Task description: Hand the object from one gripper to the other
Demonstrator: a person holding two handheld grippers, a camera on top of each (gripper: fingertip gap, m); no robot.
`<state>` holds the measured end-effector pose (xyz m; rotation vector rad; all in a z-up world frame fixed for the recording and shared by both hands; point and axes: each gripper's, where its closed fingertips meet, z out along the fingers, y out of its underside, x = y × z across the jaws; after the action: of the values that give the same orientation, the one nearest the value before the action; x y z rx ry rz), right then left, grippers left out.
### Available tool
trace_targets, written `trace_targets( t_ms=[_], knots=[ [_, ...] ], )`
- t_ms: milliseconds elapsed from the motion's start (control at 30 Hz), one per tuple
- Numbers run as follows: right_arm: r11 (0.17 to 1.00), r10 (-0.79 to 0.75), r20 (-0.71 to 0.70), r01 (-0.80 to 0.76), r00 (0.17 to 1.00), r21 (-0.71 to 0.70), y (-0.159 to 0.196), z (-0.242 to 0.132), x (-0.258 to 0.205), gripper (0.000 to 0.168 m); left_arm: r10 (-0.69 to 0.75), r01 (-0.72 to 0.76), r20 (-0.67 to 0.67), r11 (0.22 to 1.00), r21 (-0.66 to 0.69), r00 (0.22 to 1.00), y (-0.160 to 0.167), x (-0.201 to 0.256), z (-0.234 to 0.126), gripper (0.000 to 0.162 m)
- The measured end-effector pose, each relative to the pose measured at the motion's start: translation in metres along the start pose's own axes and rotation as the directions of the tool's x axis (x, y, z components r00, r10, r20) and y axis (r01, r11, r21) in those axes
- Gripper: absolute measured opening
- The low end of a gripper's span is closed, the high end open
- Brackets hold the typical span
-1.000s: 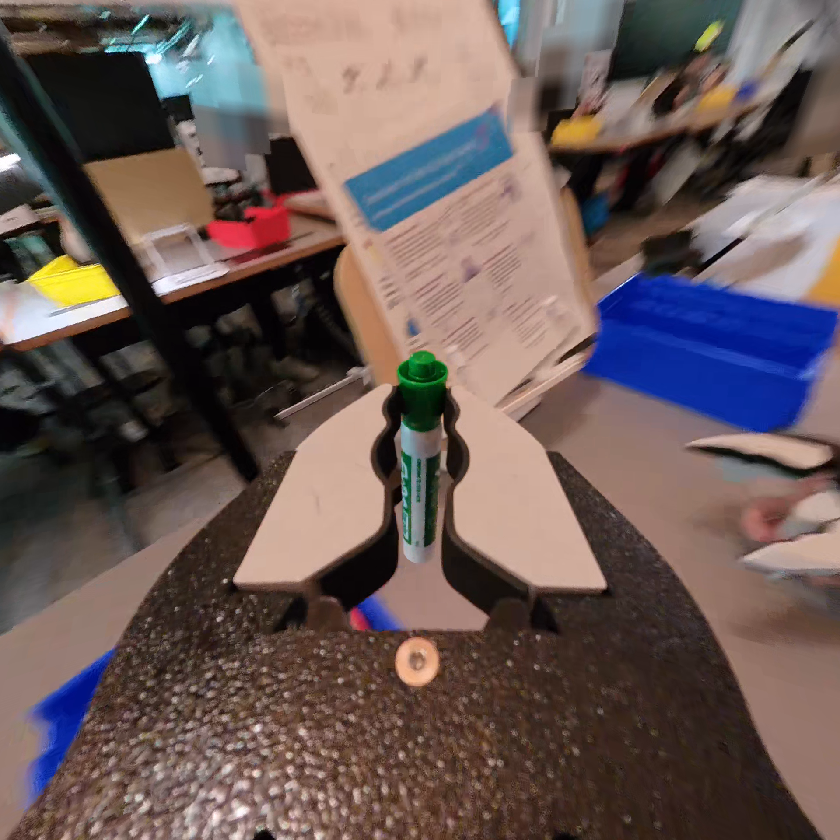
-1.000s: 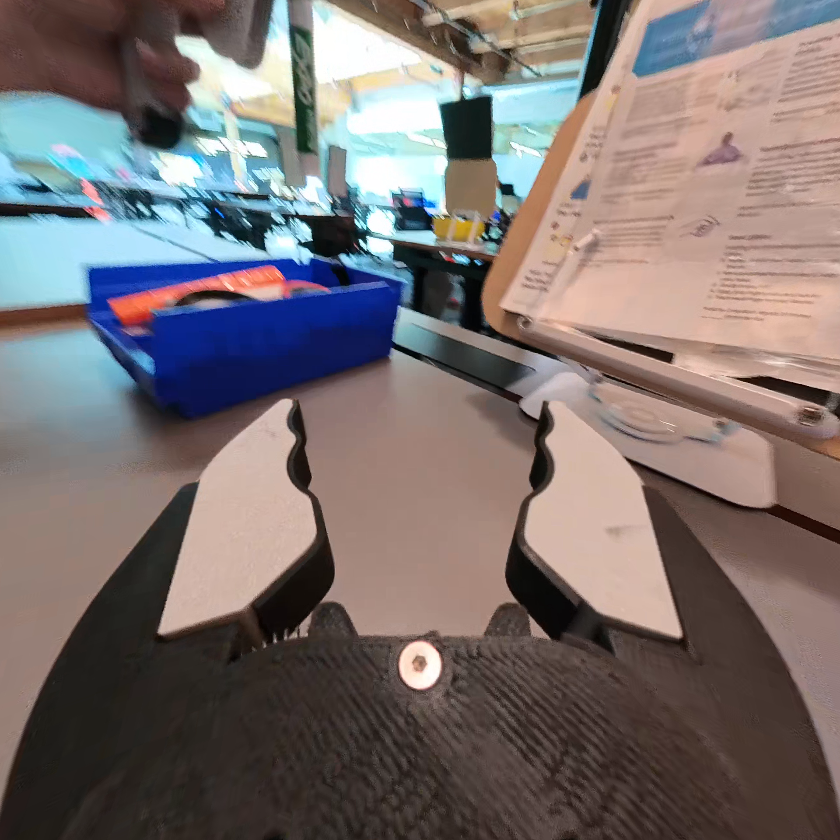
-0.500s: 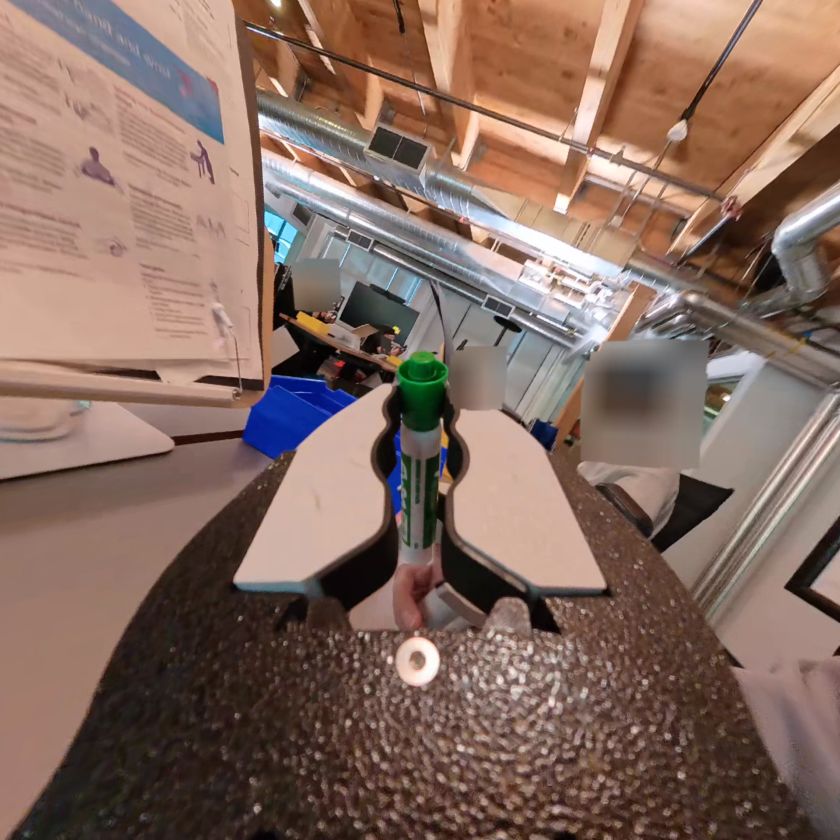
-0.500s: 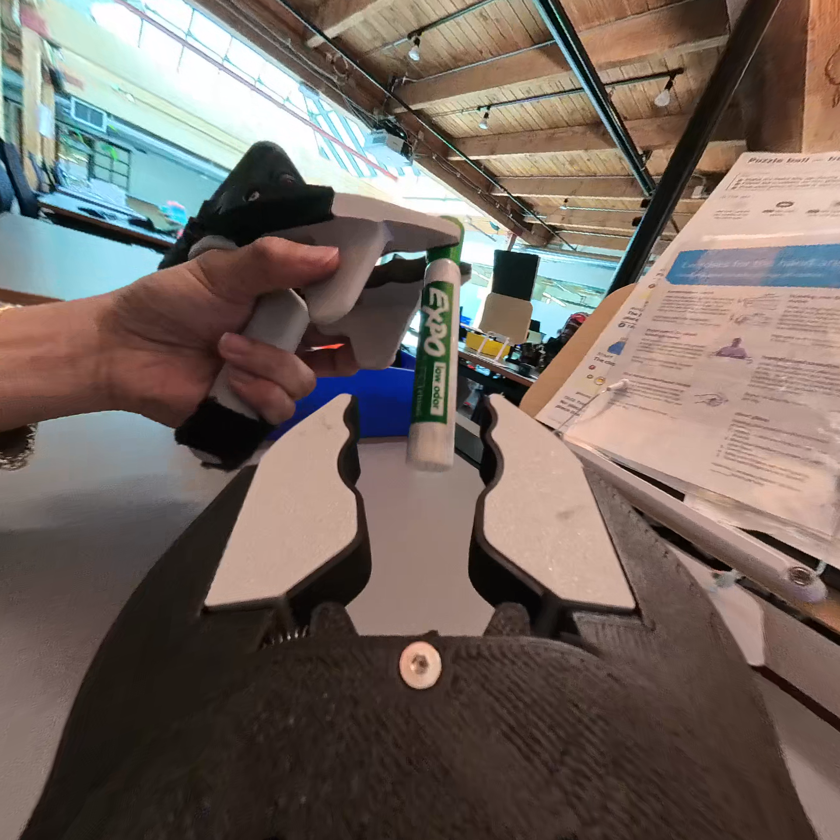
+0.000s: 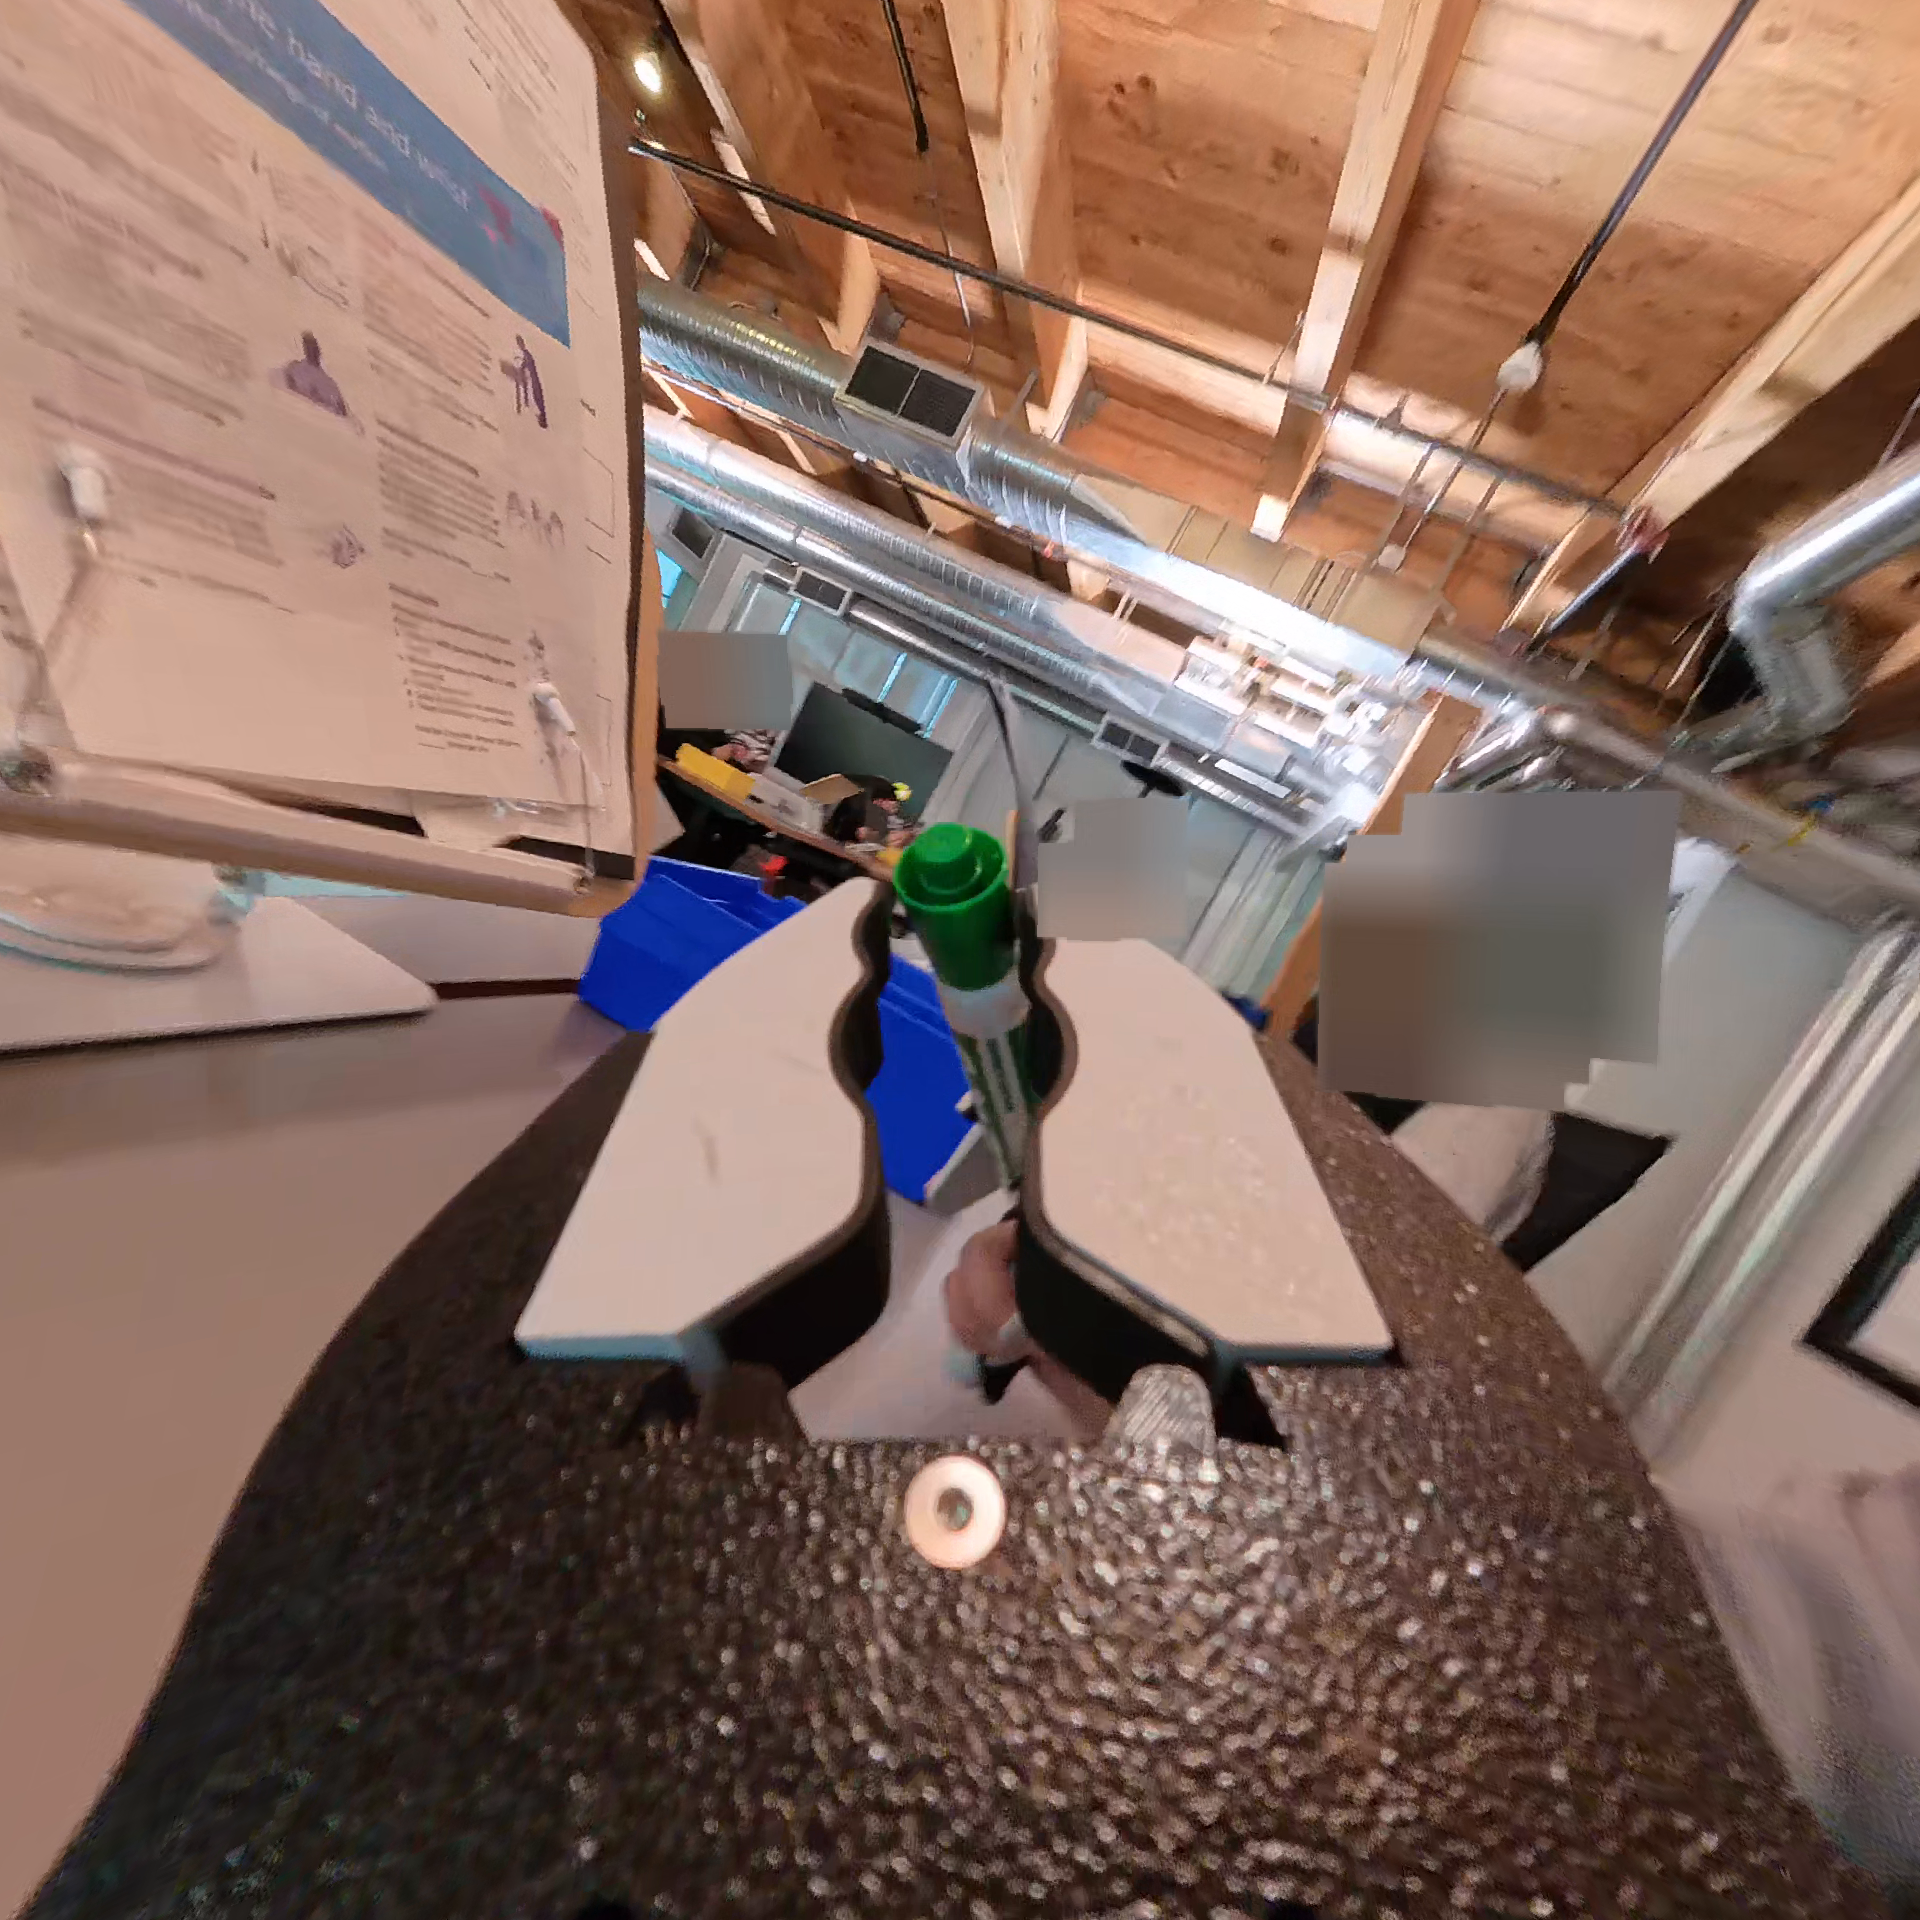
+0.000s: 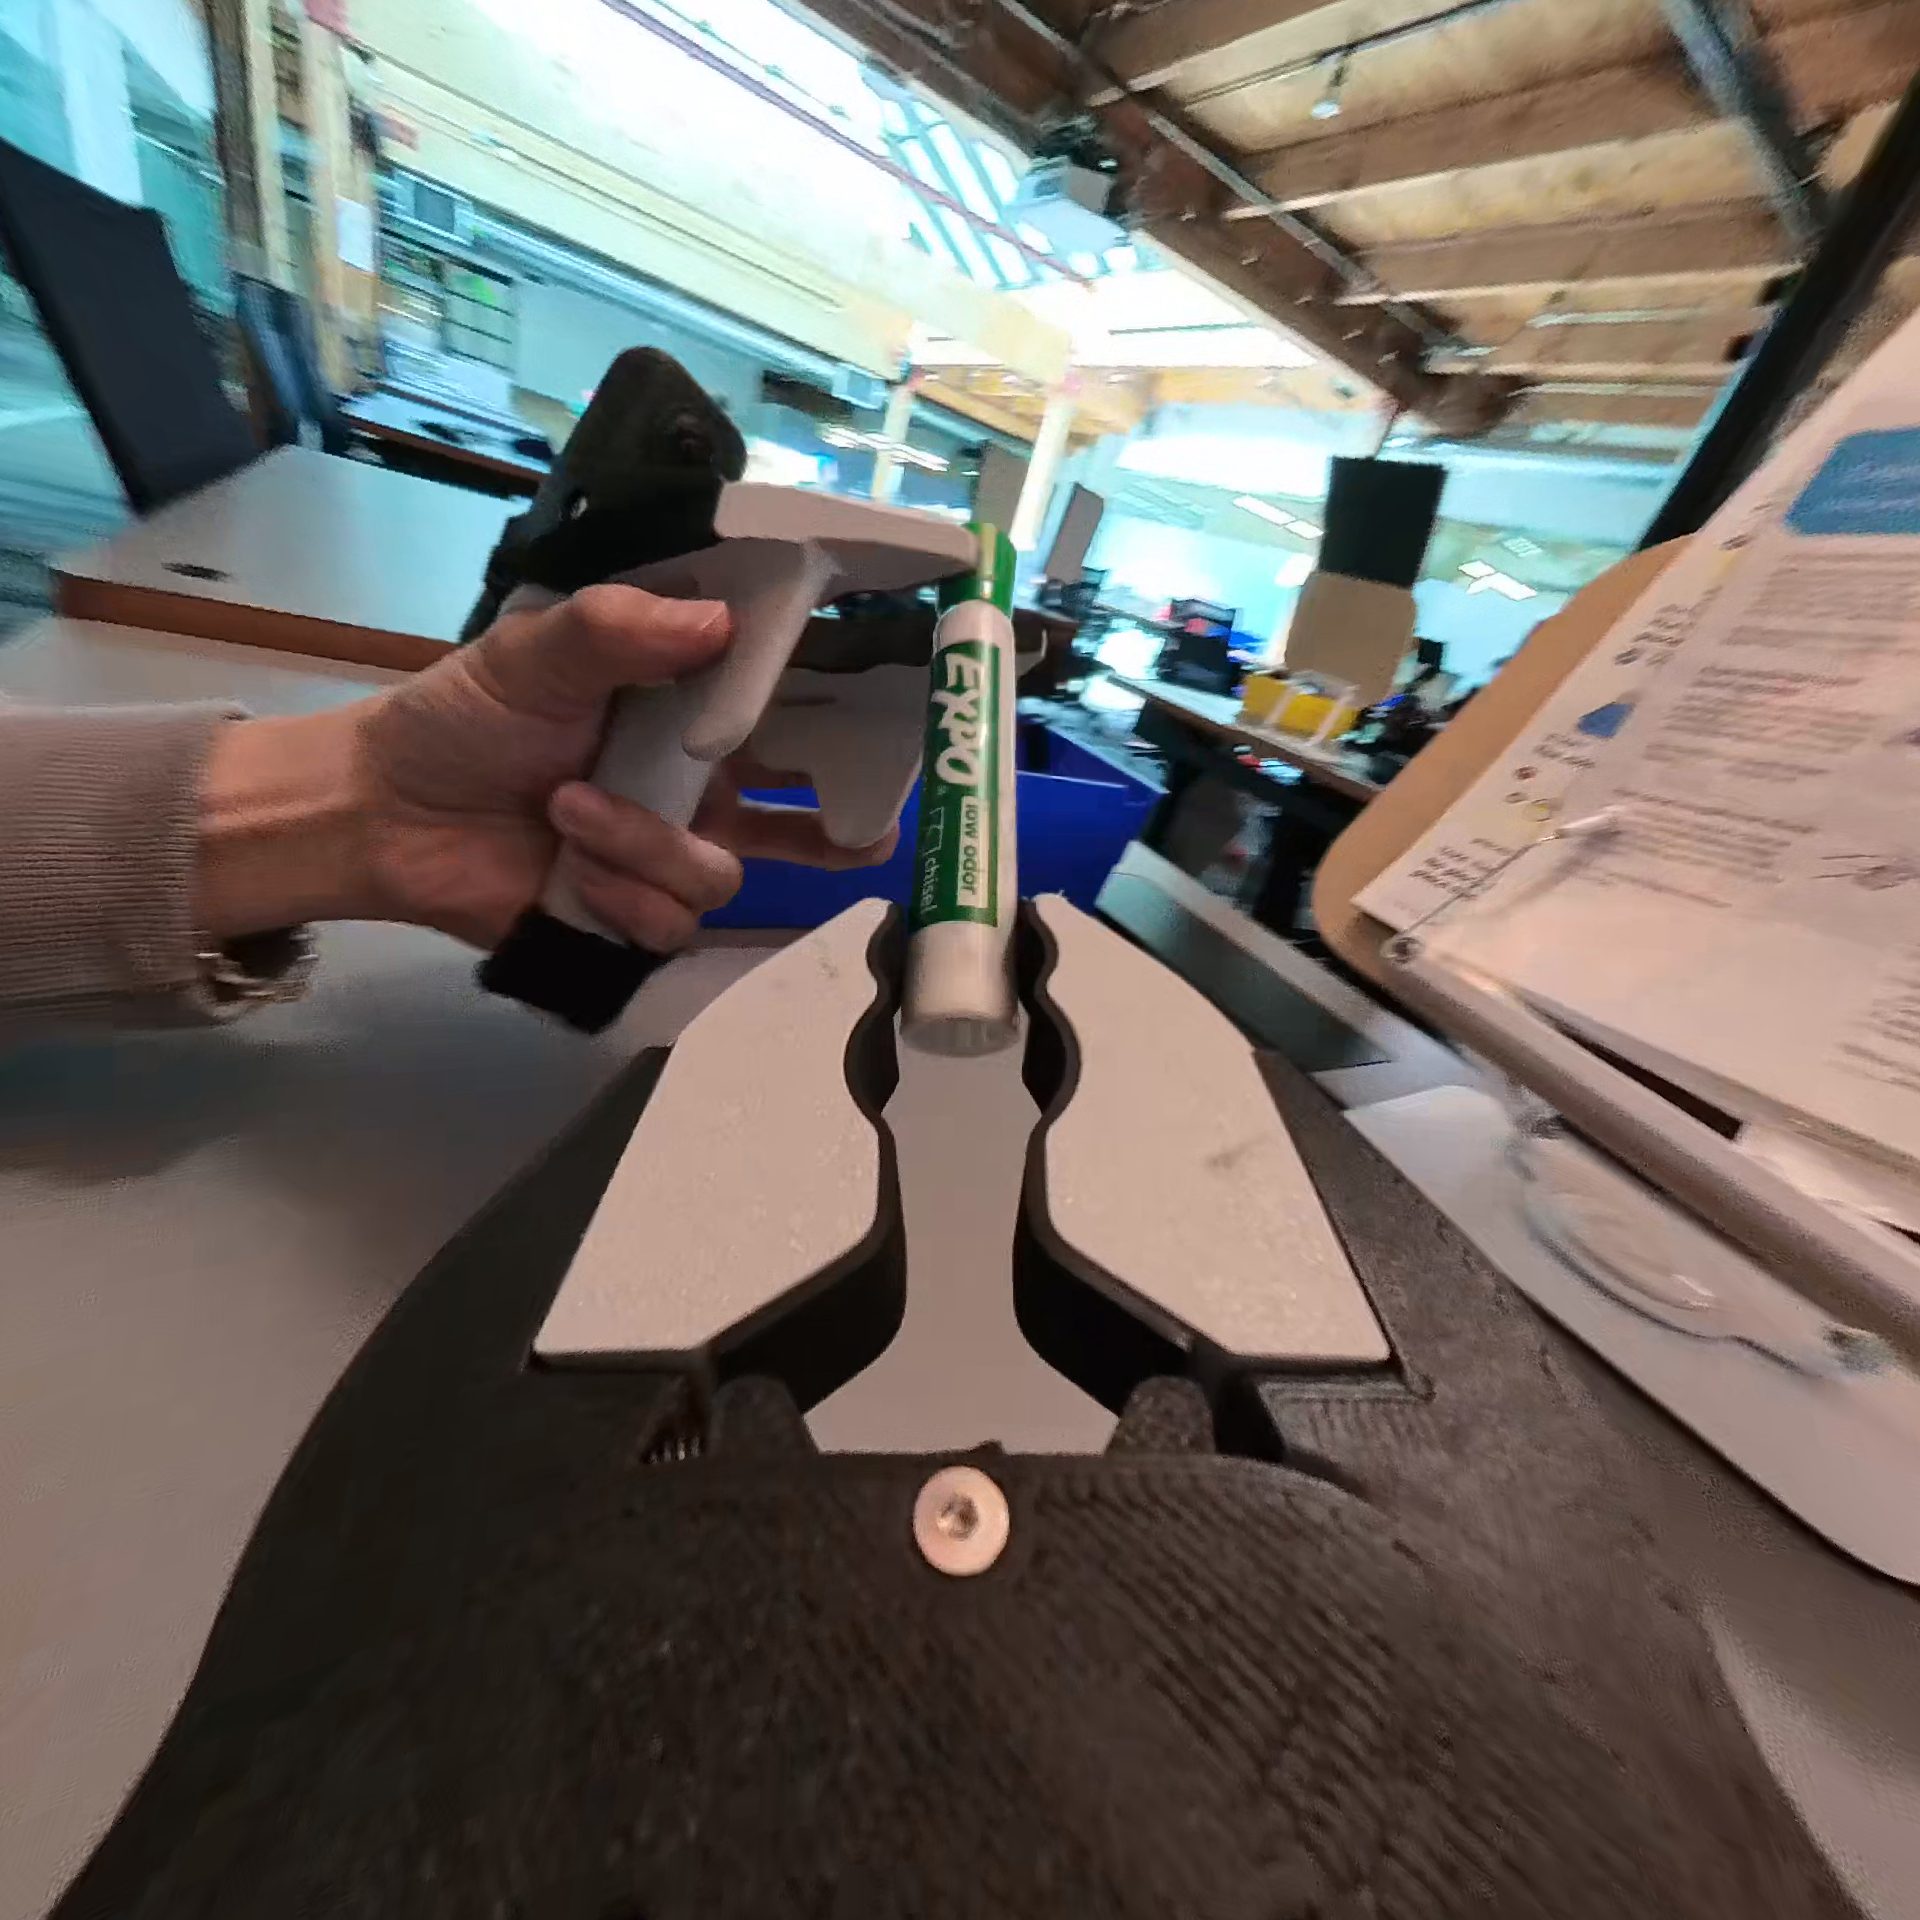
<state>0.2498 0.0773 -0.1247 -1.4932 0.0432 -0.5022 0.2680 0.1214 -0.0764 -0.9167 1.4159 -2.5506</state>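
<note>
Since half a second ago, the right hand-held gripper [image 6: 956, 971] has been closed onto the marker [image 6: 958, 810]'s lower end; the left hand-held gripper [image 5: 951, 987], part-opened, is barely touching it. Such an end grip could let it pivot.

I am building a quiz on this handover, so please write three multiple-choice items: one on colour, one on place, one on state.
1. The marker has a cap of which colour? A red, B green, C black
2. Which part sits between the fingers of the right gripper? A cap, B middle, C white butt
3. How do the jaws of the left gripper stand? A parted wider than the marker, B shut tight on it, C out of view

Key: 1 B, the cap is green; 2 C, the butt lies between them; 3 A, a gap shows beside the marker.
</note>
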Motion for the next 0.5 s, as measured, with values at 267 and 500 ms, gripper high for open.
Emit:
trace_targets(
  t_ms=[267, 500],
  knots=[
    [0.970, 0.205, 0.325, -0.148, 0.923, -0.192, 0.020, -0.049, -0.003, 0.021, 0.542, -0.557, -0.166, 0.719, -0.416, 0.824, 0.050, 0.017, -0.027, 0.047],
    [0.937, 0.294, 0.456, -0.160, 0.840, -0.311, 0.030, -0.060, -0.027, 0.021, 0.526, -0.588, -0.274, 0.652, -0.479, 0.805, 0.084, 0.018, -0.027, 0.037]
  ],
)
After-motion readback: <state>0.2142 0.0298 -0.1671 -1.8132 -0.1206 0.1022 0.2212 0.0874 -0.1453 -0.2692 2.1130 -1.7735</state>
